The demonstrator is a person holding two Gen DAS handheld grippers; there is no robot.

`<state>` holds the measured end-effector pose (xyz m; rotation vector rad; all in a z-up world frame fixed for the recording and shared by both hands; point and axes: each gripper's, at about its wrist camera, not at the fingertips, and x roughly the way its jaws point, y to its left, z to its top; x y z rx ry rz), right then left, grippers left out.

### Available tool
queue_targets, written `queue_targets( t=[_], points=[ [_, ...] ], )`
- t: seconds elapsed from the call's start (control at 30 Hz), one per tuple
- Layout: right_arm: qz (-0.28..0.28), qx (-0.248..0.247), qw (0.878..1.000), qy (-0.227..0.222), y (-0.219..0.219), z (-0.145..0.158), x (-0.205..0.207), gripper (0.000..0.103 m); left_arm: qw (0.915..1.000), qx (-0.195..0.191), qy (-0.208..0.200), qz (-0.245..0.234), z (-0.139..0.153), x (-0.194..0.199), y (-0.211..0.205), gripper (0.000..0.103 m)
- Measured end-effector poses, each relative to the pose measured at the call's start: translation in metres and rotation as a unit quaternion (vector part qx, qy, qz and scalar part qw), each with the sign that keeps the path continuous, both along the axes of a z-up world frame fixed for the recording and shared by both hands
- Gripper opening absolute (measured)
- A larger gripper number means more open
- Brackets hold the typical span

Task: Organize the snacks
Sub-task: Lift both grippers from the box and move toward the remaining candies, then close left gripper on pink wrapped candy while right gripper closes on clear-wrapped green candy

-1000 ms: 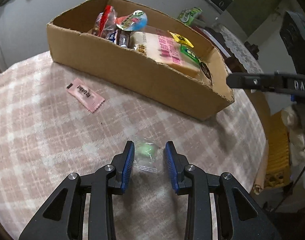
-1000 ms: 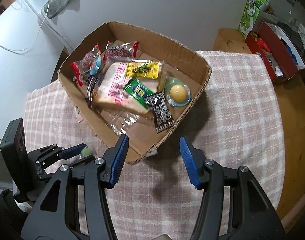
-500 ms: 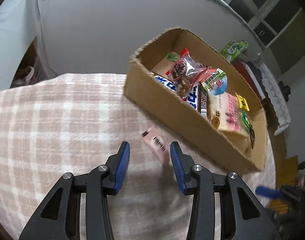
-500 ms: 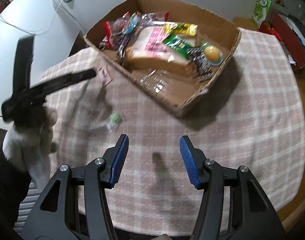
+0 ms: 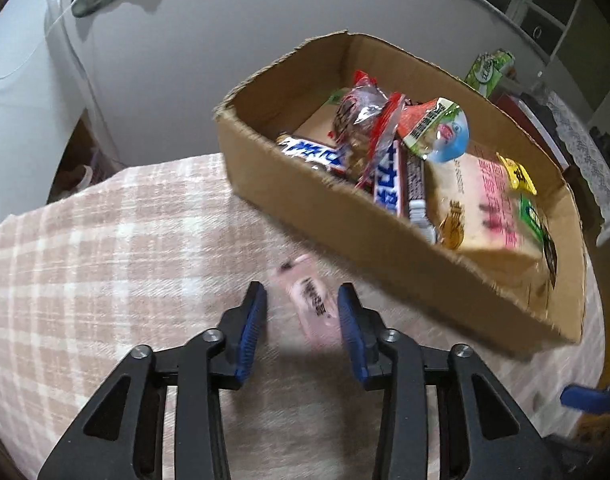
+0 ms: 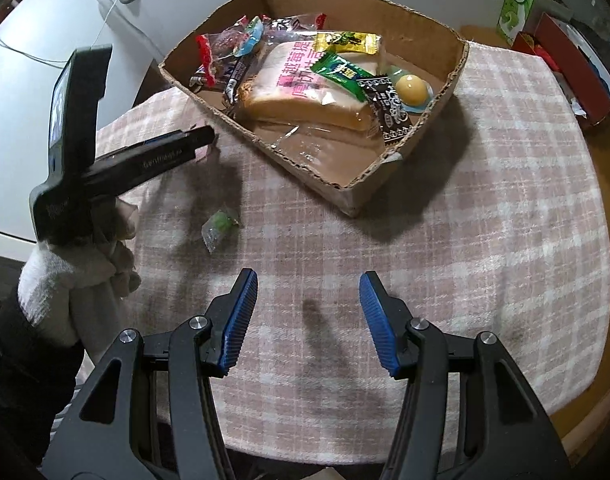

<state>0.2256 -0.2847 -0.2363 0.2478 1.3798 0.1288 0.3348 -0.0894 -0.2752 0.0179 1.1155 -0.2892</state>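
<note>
R gripper (image 6: 307, 322) fingers wide, empty, idling over table (image 6: 485, 240). L gripper (image 5: 301, 326) closing round pink sachet (image 5: 311, 304), lined up for pickup. Green candy (image 6: 221, 224) loose nearby. Box (image 5: 345, 216) beyond w/ other snacks.

Motion-blurred pink sachet (image 5: 311, 300), its print unreadable, between fingers (image 5: 252, 320)

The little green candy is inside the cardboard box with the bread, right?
Not quite. The little green candy lies out on the checked tablecloth, in front of the cardboard box; the right wrist view shows it. The bread really is inside the box.
</note>
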Motion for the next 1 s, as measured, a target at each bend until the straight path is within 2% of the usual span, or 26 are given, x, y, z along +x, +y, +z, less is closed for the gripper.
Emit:
queue_targets(
  t=[0.13, 0.27, 0.33, 0.37, 0.47, 0.63, 0.77, 0.83, 1.0],
  points=[
    [0.009, 0.018, 1.000, 0.005, 0.015, -0.005, 0.002, 0.056, 0.9999, -0.011, 0.001, 0.005, -0.001, -0.009, 0.032, 0.029],
    [0.026, 0.044, 0.999, 0.015, 0.041, -0.017, 0.005, 0.056, 0.9996, -0.028, 0.004, 0.007, -0.001, -0.019, 0.053, 0.028],
    [0.030, 0.047, 0.998, 0.016, 0.050, -0.022, 0.006, 0.056, 0.9990, -0.043, 0.009, -0.002, 0.001, -0.022, 0.061, 0.028],
    [0.030, 0.050, 0.998, 0.016, 0.054, -0.023, 0.008, 0.056, 0.9978, -0.064, 0.014, -0.010, 0.003, -0.023, 0.065, 0.028],
    [0.033, 0.050, 0.998, 0.015, 0.062, -0.025, 0.011, 0.056, 0.9958, -0.080, -0.001, -0.045, 0.013, -0.026, 0.067, 0.032],
    [0.010, 0.066, 0.998, 0.014, 0.067, -0.027, 0.017, 0.056, 0.9888, -0.049, -0.007, -0.141, 0.013, -0.015, 0.048, 0.032],
    [-0.035, 0.073, 0.997, 0.018, 0.072, -0.037, 0.023, 0.056, 0.9868, -0.056, 0.005, -0.152, 0.009, -0.005, 0.051, 0.032],
    [-0.054, 0.060, 0.997, 0.011, 0.076, -0.043, 0.028, 0.056, 0.9854, -0.056, 0.001, -0.161, 0.011, -0.003, 0.055, 0.032],
    [-0.060, 0.012, 0.998, -0.002, 0.087, -0.050, 0.037, 0.056, 0.9803, -0.056, -0.001, -0.189, 0.014, -0.004, 0.062, 0.032]
  ],
)
